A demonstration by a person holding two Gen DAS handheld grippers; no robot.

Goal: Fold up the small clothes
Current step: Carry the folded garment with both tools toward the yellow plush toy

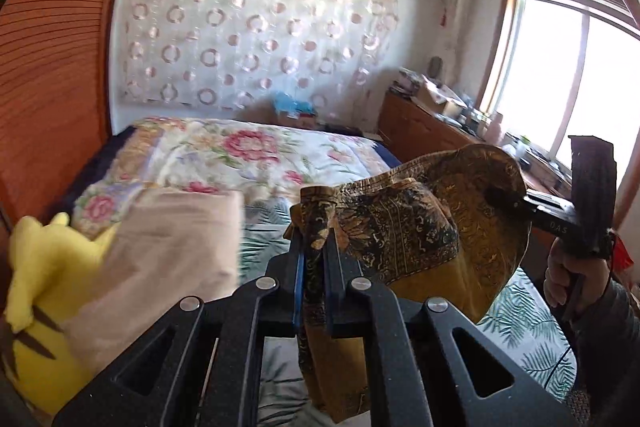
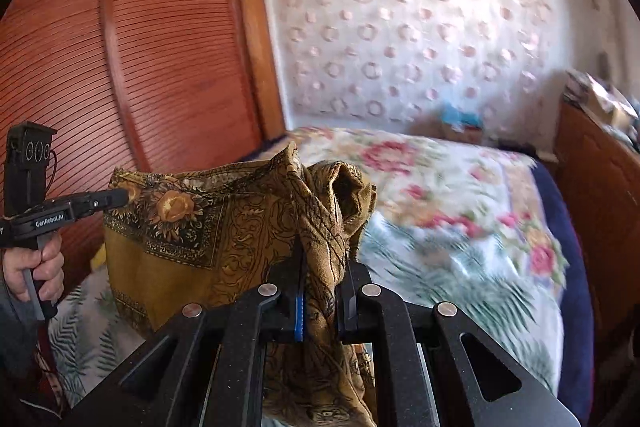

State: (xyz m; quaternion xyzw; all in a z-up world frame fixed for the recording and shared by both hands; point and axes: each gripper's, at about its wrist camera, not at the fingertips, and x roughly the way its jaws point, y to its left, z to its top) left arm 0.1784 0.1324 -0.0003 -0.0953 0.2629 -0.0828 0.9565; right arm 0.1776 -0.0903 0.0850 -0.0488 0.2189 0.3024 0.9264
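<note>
A mustard-gold cloth (image 1: 420, 227) with a black paisley and flower border hangs in the air above the bed, stretched between both grippers. In the left wrist view my left gripper (image 1: 314, 239) is shut on a bunched edge of it, and the rest drapes down between the fingers. At the right of that view, my right gripper (image 1: 502, 199) clamps the far edge, held by a hand (image 1: 560, 267). In the right wrist view my right gripper (image 2: 322, 255) is shut on a gathered fold of the cloth (image 2: 192, 239). My left gripper (image 2: 120, 197) pinches its flowered corner at the left.
Below lies a bed with a floral quilt (image 1: 248, 151) and a leaf-print sheet (image 1: 520, 315). A yellow plush toy (image 1: 44, 287) and a beige fabric bundle (image 1: 172, 247) sit at the left. A louvred wooden wardrobe (image 2: 120, 47) stands left, a cluttered wooden dresser (image 1: 420, 123) right.
</note>
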